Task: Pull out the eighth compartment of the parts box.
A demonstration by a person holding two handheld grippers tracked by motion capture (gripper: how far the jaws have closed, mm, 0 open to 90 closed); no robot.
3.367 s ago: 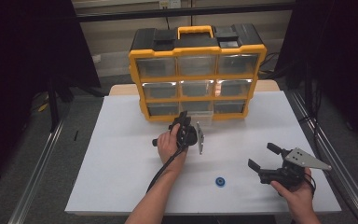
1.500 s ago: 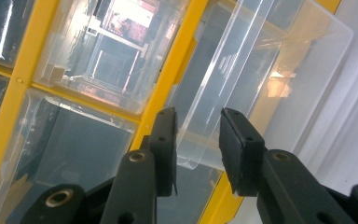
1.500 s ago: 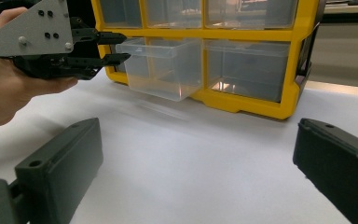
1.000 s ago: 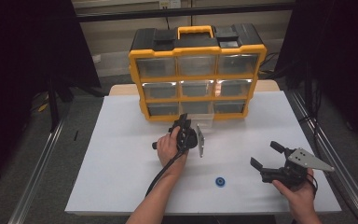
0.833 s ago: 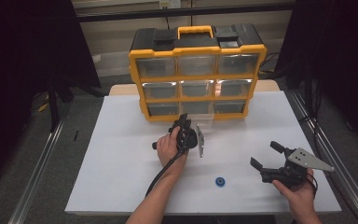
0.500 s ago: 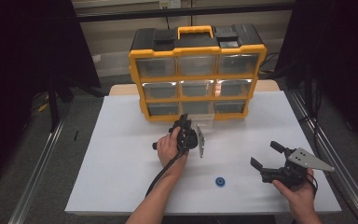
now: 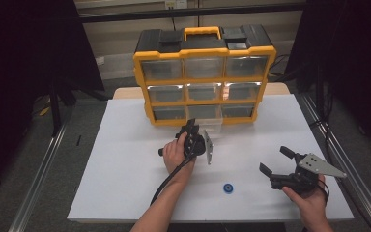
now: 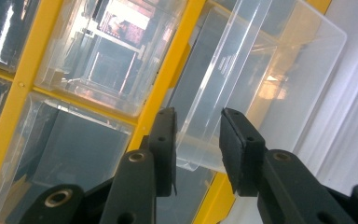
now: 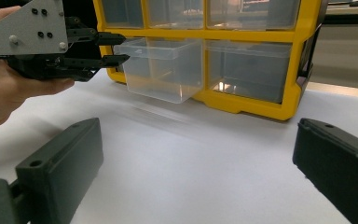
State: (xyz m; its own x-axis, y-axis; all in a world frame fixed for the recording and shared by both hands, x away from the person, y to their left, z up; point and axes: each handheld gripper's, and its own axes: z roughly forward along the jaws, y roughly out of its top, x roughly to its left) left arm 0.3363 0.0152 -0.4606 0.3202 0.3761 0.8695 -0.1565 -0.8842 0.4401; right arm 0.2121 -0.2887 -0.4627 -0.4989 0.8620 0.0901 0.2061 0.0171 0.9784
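Note:
A yellow and black drawer cabinet stands at the back of the white table. Its bottom middle clear drawer is pulled partway out and looks empty. My left gripper is at that drawer's front. In the left gripper view my left gripper has its jaws closed on the drawer's front lip. The right gripper view shows the left gripper at the drawer's left corner. My right gripper rests open near the front right, nothing between its jaws.
A small blue ring lies on the table between the two hands, near the front edge. The cabinet's other drawers are pushed in. Metal rails run along both sides of the table, with dark floor beyond.
The right gripper has drifted slightly to the right since the earliest frame. The left gripper and the pulled-out drawer have barely moved.

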